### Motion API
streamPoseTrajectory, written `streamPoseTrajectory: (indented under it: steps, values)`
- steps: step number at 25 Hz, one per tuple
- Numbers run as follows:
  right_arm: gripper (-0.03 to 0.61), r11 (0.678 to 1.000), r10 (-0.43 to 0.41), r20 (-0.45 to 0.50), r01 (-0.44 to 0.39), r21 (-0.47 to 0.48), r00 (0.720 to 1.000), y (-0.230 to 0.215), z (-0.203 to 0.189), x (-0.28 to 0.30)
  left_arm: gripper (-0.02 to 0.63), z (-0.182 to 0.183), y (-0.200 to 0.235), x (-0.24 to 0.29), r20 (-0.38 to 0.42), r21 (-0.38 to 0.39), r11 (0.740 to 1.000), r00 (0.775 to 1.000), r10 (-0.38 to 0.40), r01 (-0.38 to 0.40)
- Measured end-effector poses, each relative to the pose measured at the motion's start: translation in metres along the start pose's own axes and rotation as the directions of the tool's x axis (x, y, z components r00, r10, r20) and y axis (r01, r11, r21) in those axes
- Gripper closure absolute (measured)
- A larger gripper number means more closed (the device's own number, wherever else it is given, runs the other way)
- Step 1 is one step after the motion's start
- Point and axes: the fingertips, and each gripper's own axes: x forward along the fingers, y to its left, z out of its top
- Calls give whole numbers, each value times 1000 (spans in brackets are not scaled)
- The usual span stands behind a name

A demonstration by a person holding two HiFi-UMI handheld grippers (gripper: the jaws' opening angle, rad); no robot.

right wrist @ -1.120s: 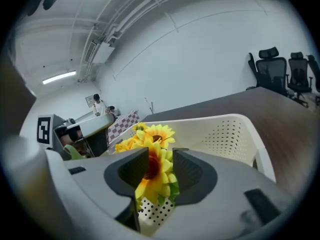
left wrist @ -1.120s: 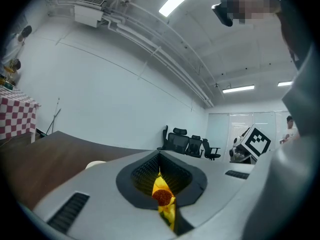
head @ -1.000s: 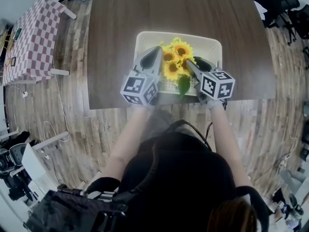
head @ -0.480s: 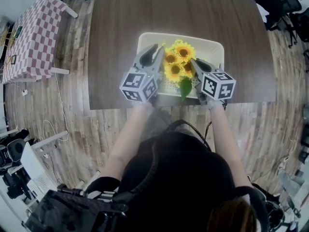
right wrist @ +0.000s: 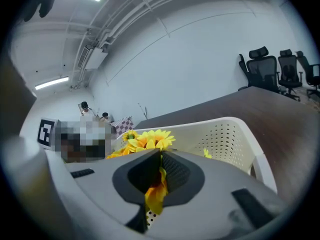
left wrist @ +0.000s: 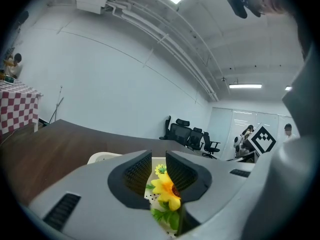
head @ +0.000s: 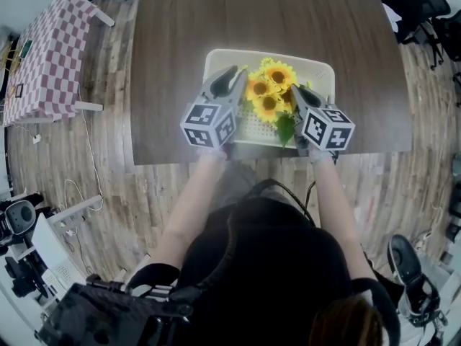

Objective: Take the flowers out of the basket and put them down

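While both grippers hang over the cream perforated basket [head: 317,67], it sits on the dark wooden table [head: 180,49], close to your edge and roughly centred. The flowers [head: 268,89] are a bunch of yellow sunflowers with green leaves. They are in the basket, heads above the rim, between the two grippers.

Right gripper [head: 297,92]: its jaws have just been closing. Your right gripper view shows them together on the flowers, with a yellow-orange bloom pinched between the pads and petals hanging out below. More blooms show just past the jaw tips, with the basket's perforated wall behind them.

Left gripper [head: 229,76]: its jaws have just been opening and now stand apart. Your left gripper view shows a bloom and green leaves low in the gap, and the pads are not pressing on them. This gripper is at the left side of the bunch, over the basket's left end.

Both grippers point away from you and angle slightly towards each other, marker cubes nearest your body. I can't tell whether the stems touch the basket floor.

Left of the table stands a smaller table with a red-and-white checked cloth [head: 47,56] — office chairs [left wrist: 192,136] sit beyond the far end.
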Motion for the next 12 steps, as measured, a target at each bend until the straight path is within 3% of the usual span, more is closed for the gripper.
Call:
streamPoseTrajectory:
  steps: [2,12]
  values:
    - [569,1000,-14,11,14,7,1000,-2,2,0,485,-8,2,3,-50,6,1000,999,6,-5]
    - [569,999,-46,38,45,30,998,-8,5,-3,483,-35,5,9,-223,-26,1000,975,1,-7]
